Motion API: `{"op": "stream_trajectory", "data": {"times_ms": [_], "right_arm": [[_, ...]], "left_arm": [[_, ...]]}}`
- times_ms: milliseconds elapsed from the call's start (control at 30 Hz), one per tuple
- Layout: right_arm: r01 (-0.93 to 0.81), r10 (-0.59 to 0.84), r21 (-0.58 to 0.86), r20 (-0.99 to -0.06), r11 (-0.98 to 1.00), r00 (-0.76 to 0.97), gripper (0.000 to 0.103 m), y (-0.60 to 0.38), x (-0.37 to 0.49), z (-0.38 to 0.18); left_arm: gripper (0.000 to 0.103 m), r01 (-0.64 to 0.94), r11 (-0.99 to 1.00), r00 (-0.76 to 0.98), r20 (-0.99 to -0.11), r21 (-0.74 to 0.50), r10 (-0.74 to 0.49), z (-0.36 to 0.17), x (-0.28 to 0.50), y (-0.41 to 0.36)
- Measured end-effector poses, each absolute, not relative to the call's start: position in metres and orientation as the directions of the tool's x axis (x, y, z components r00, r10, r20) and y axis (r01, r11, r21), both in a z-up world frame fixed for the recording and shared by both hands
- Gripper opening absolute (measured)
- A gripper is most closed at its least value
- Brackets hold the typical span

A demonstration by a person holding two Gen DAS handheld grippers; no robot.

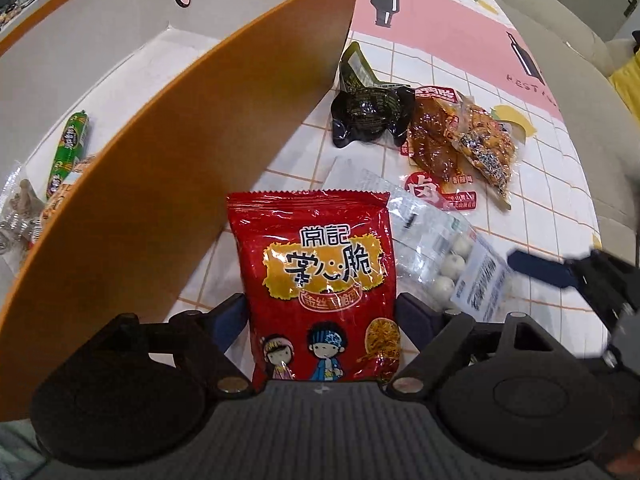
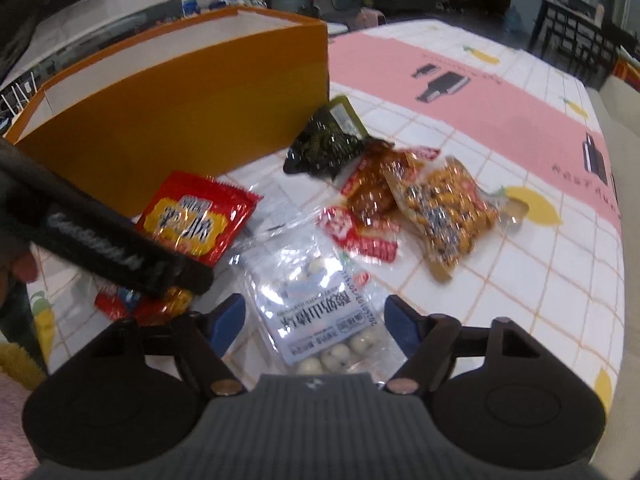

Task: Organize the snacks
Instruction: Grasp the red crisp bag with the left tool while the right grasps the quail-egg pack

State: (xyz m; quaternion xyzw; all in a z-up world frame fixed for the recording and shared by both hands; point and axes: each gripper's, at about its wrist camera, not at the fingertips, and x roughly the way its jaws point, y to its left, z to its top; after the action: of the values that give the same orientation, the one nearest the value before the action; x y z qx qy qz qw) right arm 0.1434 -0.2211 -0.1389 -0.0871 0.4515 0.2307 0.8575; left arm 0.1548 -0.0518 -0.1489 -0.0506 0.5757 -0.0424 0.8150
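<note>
A red noodle-snack packet (image 1: 316, 280) lies on the tablecloth beside the orange box (image 1: 180, 160). My left gripper (image 1: 322, 320) stands open over it, one blue finger on each side of the packet. In the right wrist view the same red packet (image 2: 196, 216) lies flat under the left gripper's black body. A clear bag of white balls (image 2: 316, 308) lies between the blue fingers of my right gripper (image 2: 314, 326), which is open around it with small gaps on both sides. The bag (image 1: 436, 252) overlaps the red packet's right edge.
The box interior (image 1: 132, 64) holds a green sausage (image 1: 68, 148) and other wrapped snacks. On the table lie a black packet (image 1: 372, 116), a brown meat packet (image 1: 432, 140) and a yellow-brown packet (image 1: 484, 148). A pale sofa (image 1: 560, 40) runs along the table's far edge.
</note>
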Motion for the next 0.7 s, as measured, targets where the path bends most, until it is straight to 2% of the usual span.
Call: {"op": "stream_trajectory", "data": {"times_ms": [100, 267, 333, 400, 433, 700], "right_arm": [[-0.455, 0.326, 0.100, -0.831, 0.885, 0.451, 0.063, -0.226, 0.136, -0.133], [-0.450, 0.346, 0.125, -0.823, 0.884, 0.451, 0.063, -0.228, 0.130, -0.134], [-0.453, 0.348, 0.119, -0.815, 0.883, 0.463, 0.064, -0.224, 0.132, -0.137], [-0.454, 0.347, 0.117, -0.815, 0.883, 0.465, 0.064, -0.220, 0.133, -0.141], [-0.455, 0.338, 0.107, -0.819, 0.884, 0.464, 0.061, -0.217, 0.133, -0.142], [-0.415, 0.287, 0.083, -0.842, 0.906, 0.457, 0.056, -0.216, 0.126, -0.141]], "left_arm": [[0.099, 0.018, 0.993, 0.332, -0.936, -0.114, -0.113, -0.153, 0.156, -0.055], [0.099, 0.074, 0.997, 0.351, -0.935, -0.037, -0.061, -0.156, 0.155, -0.066], [0.092, 0.100, 0.995, 0.355, -0.933, -0.027, -0.061, -0.156, 0.153, -0.068], [0.090, 0.105, 0.994, 0.355, -0.932, -0.033, -0.068, -0.155, 0.153, -0.067], [0.086, 0.107, 0.994, 0.358, -0.931, -0.030, -0.067, -0.155, 0.152, -0.066], [0.082, 0.159, 0.985, 0.358, -0.926, -0.067, -0.120, -0.150, 0.145, -0.066]]}}
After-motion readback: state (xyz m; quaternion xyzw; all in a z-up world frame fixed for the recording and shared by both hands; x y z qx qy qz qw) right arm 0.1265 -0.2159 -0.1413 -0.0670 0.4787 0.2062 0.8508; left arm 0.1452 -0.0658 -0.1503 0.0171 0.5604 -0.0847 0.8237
